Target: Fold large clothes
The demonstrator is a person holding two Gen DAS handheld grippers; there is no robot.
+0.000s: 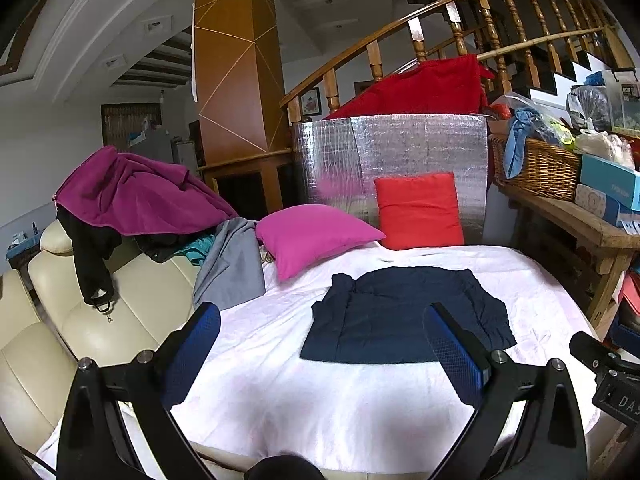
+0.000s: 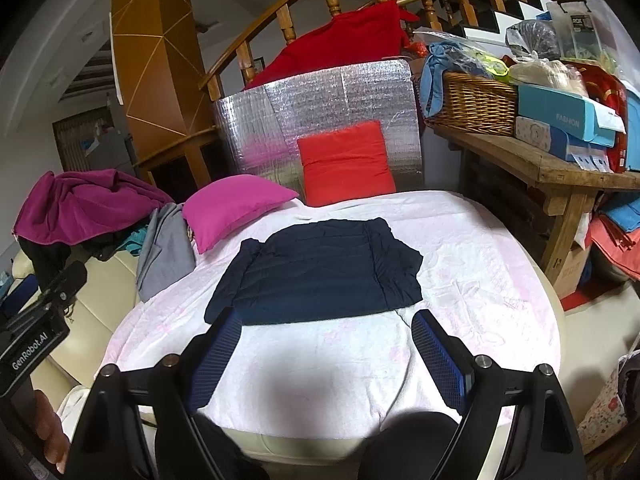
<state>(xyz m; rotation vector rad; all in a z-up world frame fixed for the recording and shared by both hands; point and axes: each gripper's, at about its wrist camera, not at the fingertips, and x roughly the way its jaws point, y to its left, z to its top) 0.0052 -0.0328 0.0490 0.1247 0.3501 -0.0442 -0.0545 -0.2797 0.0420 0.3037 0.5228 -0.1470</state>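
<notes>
From the left wrist, the left gripper (image 1: pixel 324 344) hangs above the near part of a pale pink sheet (image 1: pixel 280 380), its blue-padded fingers (image 1: pixel 192 352) spread wide and holding nothing. A navy garment (image 1: pixel 400 316) lies flat on the sheet ahead, its right sleeve partly hidden behind the right-hand finger. Beyond it a magenta cushion (image 1: pixel 312 236) and a red cushion (image 1: pixel 420 210) lean near a silver foil panel (image 1: pixel 392 148), and a grey garment (image 1: pixel 232 260) drapes over the edge of a cream leather sofa (image 1: pixel 100 320) piled with a purple fleece (image 1: pixel 136 192). To the right a wooden bench (image 1: pixel 580 224) carries a wicker basket (image 1: pixel 536 168) and a teal box (image 1: pixel 608 180); the right-hand device shows at the edge, with only "DA" legible. From the right wrist, the right gripper (image 2: pixel 326 344) likewise stands wide open and empty over the sheet (image 2: pixel 320 368), just short of the navy garment's (image 2: pixel 320 272) near hem. The other device (image 2: pixel 32 344) at the left reads "GenRobot.AI", and the teal box (image 2: pixel 568 116) on the bench (image 2: pixel 540 164) reads "FASHION".
</notes>
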